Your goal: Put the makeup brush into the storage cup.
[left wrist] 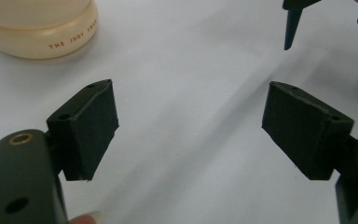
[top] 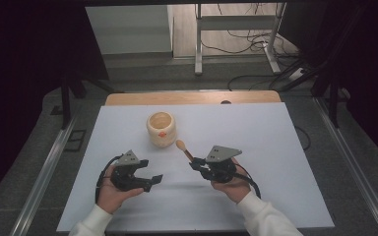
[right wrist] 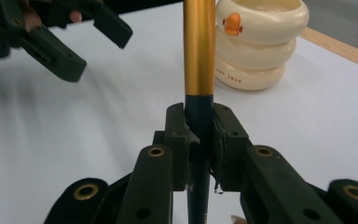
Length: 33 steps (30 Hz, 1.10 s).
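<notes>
A cream ringed cup (top: pixel 161 128) with a small orange duck face stands upright on the white sheet. My right gripper (top: pixel 197 163) is shut on the dark handle of a brush (top: pixel 183 149) whose gold sleeve and tan tip point toward the cup. In the right gripper view the jaws (right wrist: pixel 199 119) clamp the handle, the gold sleeve (right wrist: pixel 199 46) rises above them, and the cup (right wrist: pixel 256 42) sits just beyond. My left gripper (top: pixel 151 181) hovers at the front left, open, with nothing between its pads (left wrist: pixel 91 126). The cup (left wrist: pixel 42 28) is at that view's top left, the handle's pointed end (left wrist: pixel 291 28) at top right.
A white sheet (top: pixel 256 132) covers the table, with a wooden strip (top: pixel 192 98) bare along the far edge. Beyond it are a metal stand (top: pixel 236 29) and loose cables on the floor. Dark curtains hang on both sides. The left gripper (right wrist: pixel 60 42) shows in the right gripper view.
</notes>
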Tool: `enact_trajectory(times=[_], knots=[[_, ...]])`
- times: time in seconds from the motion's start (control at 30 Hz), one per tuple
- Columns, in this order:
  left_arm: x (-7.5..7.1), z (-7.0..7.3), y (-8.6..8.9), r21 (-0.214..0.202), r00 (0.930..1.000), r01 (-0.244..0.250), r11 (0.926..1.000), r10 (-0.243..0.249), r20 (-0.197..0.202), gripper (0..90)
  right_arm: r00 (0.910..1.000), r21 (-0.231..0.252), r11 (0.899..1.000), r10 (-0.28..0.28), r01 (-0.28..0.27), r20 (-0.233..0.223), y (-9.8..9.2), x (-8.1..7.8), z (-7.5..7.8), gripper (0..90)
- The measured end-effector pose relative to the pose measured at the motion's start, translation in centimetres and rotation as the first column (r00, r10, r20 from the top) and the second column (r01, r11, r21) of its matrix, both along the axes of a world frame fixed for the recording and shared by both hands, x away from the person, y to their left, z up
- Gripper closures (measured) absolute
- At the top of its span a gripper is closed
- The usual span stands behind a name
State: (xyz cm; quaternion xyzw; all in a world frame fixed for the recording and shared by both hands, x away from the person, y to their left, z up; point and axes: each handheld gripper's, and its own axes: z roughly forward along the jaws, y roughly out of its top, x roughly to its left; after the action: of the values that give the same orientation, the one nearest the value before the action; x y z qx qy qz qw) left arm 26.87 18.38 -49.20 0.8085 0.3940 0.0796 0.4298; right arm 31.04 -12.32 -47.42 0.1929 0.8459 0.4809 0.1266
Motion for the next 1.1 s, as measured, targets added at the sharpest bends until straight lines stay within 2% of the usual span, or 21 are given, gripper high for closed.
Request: enact_trajectory(times=[0.1, 0.4, 0.5, 0.6, 0.9, 1.1], knots=[[0.0, 0.0, 0.2, -0.011, 0.9999, -0.016, 0.9998, 0.017, 0.003, 19.1, 0.9991, 0.054, 0.998, -0.004, 0.006, -0.041, -0.5, 0.2, 0.0, 78.3], [-0.2, -0.1, 1.0, -0.032, 0.9989, -0.048, 0.9984, 0.048, 0.001, 19.1, 0.9932, 0.134, 0.990, -0.030, 0.045, -0.113, -1.6, 0.8, -0.1, 78.3], [-0.2, -0.2, 1.2, -0.033, 0.9988, -0.050, 0.9982, 0.050, -0.002, 19.1, 0.9866, 0.192, 0.980, -0.013, 0.044, -0.163, -1.7, 0.9, -0.1, 78.3], [-0.3, -0.3, 1.3, -0.036, 0.9984, -0.057, 0.9977, 0.057, -0.001, 19.3, 0.9821, 0.226, 0.973, -0.006, 0.049, -0.188, -1.7, 0.9, 0.0, 78.3], [-0.4, -0.2, 1.4, -0.052, 0.9980, -0.063, 0.9967, 0.064, 0.006, 20.2, 0.9806, 0.232, 0.970, -0.033, 0.078, -0.193, -2.2, 1.2, 0.0, 78.3], [-0.4, 0.5, 1.1, -0.126, 0.9977, -0.062, 0.9901, 0.065, 0.021, 21.6, 0.9811, 0.227, 0.971, -0.031, 0.075, -0.191, -2.1, 1.1, -0.1, 78.3]])
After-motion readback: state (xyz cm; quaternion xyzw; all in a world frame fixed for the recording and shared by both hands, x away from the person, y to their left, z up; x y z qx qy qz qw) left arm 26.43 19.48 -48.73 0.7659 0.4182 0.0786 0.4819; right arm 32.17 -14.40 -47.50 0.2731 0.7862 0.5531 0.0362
